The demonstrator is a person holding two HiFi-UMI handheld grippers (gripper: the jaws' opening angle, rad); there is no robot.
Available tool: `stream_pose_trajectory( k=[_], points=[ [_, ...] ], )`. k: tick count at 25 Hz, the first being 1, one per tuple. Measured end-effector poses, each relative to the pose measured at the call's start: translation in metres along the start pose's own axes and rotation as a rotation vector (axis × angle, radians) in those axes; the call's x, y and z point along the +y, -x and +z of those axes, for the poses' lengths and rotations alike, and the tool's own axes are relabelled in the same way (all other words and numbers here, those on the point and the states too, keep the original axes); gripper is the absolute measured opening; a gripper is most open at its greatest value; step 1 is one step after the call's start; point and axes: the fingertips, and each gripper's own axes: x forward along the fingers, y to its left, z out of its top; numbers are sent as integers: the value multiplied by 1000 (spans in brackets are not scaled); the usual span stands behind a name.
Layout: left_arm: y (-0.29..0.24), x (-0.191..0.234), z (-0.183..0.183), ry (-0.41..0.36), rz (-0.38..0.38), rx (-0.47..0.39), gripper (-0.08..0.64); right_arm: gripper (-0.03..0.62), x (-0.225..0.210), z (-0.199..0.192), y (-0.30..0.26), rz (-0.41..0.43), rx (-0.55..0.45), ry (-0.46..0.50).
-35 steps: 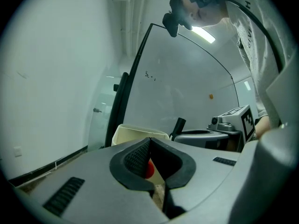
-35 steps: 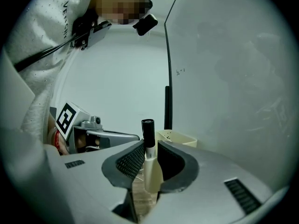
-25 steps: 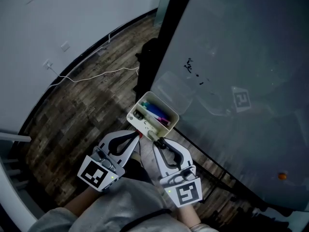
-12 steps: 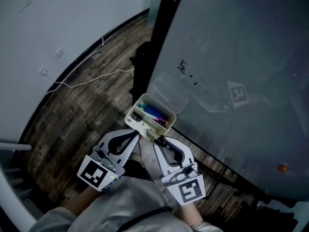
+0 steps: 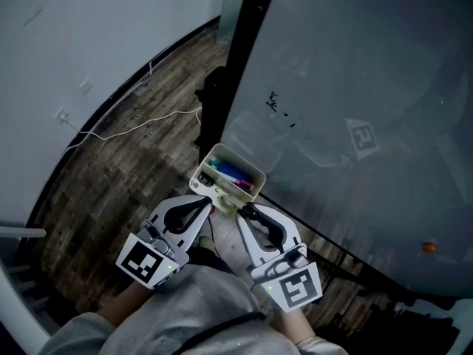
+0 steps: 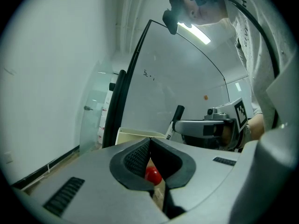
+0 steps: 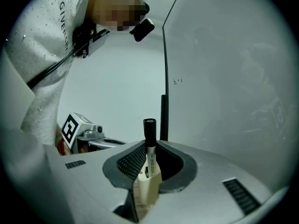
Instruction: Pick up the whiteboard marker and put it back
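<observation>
Right gripper (image 5: 244, 212): my jaws are clenched on the marker (image 7: 149, 141), which stands upright with its black cap on top, just beside the near edge of the tray (image 5: 202, 180). The tray is cream, open-topped and mounted against the whiteboard (image 5: 355, 87). It holds several markers, blue and purple among them (image 5: 236, 174).

Left gripper (image 5: 212, 207): my jaws are drawn together at the tray's near corner. A red cap (image 6: 152, 174) shows behind them. I cannot tell whether they pinch the tray wall.
</observation>
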Motion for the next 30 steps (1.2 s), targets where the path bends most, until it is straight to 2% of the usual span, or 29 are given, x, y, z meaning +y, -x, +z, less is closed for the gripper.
stream_pose_trajectory(
  k=[12,27,30],
  points=[
    [-6,-9,8,-18,-33,-24,15,75,0,19,2,17,-12,-1],
    [-3,-5,12,-35,-15,-35,15,75,1,37,2,10,-40,-25],
    [-2,-2,12,-54,-8,-29,15,75,6,40,2,34,-39,-22]
  ],
)
